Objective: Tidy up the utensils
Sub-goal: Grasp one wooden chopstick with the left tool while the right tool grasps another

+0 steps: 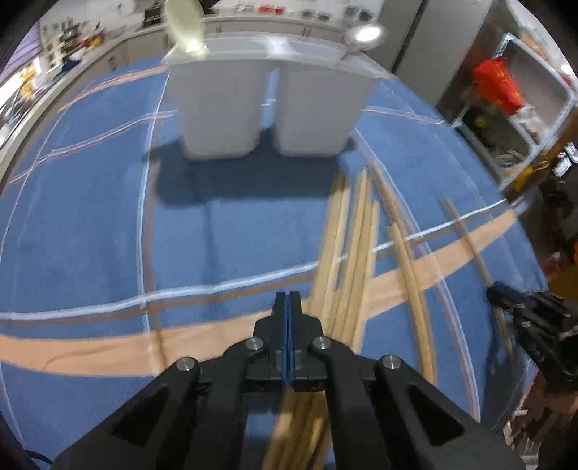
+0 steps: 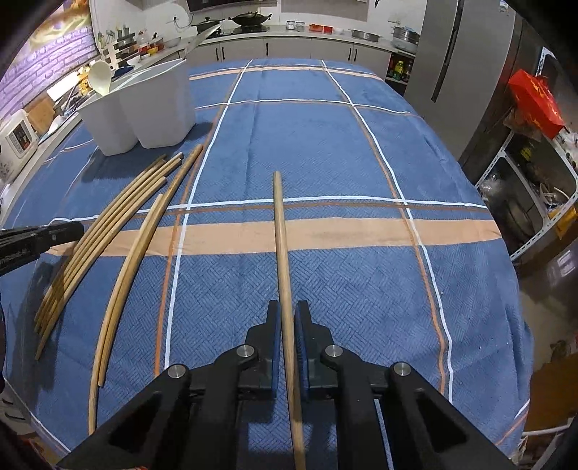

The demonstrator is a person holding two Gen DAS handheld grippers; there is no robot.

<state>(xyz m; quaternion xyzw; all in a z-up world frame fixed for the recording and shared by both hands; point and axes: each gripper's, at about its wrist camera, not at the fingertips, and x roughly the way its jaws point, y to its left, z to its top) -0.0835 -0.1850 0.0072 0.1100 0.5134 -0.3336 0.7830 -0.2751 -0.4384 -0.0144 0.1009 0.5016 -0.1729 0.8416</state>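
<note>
The single chopstick [image 2: 281, 249] lies lengthwise between the pads of my right claw [image 2: 288, 327], and the pads are clamped on it near its lower end; the rest of the stick reaches forward over the blue plaid tablecloth [image 2: 325, 144], crossing the wide orange stripe. In the left wrist view the same stick [image 1: 466, 235] shows at the far right, running down into my right claw [image 1: 505, 294].

To the left of it, apart from it, a pair of chopsticks [image 2: 126, 274] lies side by side on the cloth. Further left sits a loose bundle of chopsticks [image 2: 108, 231], fanned a little and pointing toward the holder. In the left wrist view this bundle [image 1: 346, 260] is blurred and runs just to the right of my left claw [image 1: 288, 298] and under it.

My left claw is pressed fully together with nothing between its pads; the sticks pass beside it, not in it. From the right wrist view it [image 2: 68, 227] comes in at the left edge, right by the bundle.

Beyond the bundle stands a white two-compartment holder [image 2: 144, 112] upright on the cloth. A pale spoon [image 2: 99, 77] sticks up from its left compartment, and something metallic [image 1: 365, 33] shows blurred at the right one.
</note>
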